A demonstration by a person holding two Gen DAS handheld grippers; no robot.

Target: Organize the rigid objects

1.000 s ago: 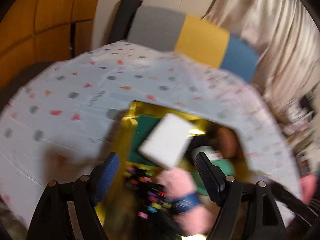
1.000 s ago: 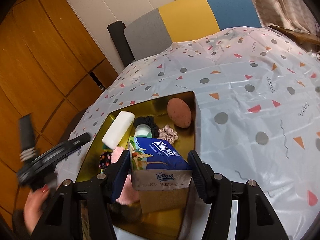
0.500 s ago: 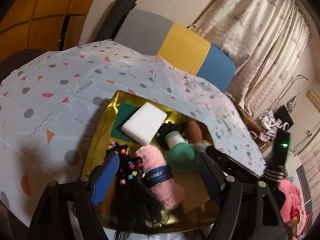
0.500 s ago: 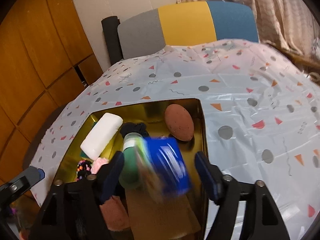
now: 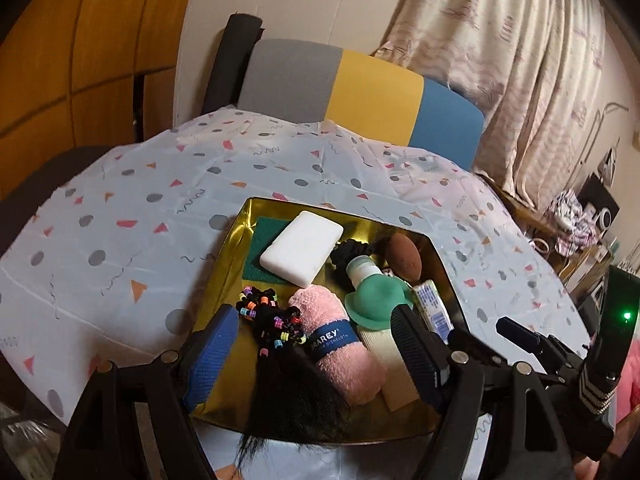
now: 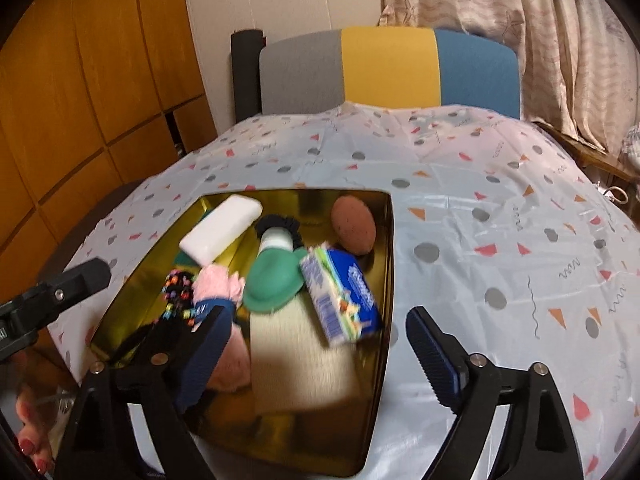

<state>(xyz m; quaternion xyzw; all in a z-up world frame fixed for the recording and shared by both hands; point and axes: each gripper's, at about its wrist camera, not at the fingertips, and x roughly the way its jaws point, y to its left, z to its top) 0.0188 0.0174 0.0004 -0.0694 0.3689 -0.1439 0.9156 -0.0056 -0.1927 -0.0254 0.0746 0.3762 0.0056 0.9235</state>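
Note:
A gold tray [image 6: 384, 312] [image 5: 228, 248] on the patterned tablecloth holds a white block [image 6: 220, 229] [image 5: 302, 247], a brown egg-shaped sponge [image 6: 353, 230] [image 5: 404, 258], a green bottle [image 6: 274, 276] [image 5: 370, 292], a pink cloth roll [image 5: 336, 344], beaded black hair [image 5: 276, 320] and a beige cloth [image 6: 300, 356]. A blue tissue pack [image 6: 340, 292] [image 5: 434, 306] lies blurred by the tray's right wall. My right gripper [image 6: 316, 356] is open and empty above the tray's near end. My left gripper [image 5: 316, 356] is open and empty over the hair and pink roll.
A grey, yellow and blue chair back [image 6: 388, 68] stands behind the table. Wooden cabinets [image 6: 80, 100] are at the left and curtains [image 6: 540, 40] at the right. Cluttered furniture [image 5: 580, 220] stands at the far right.
My right gripper opened and let go of the blue tissue pack, which dropped into the tray. My left gripper pulled back from the tray and steadied.

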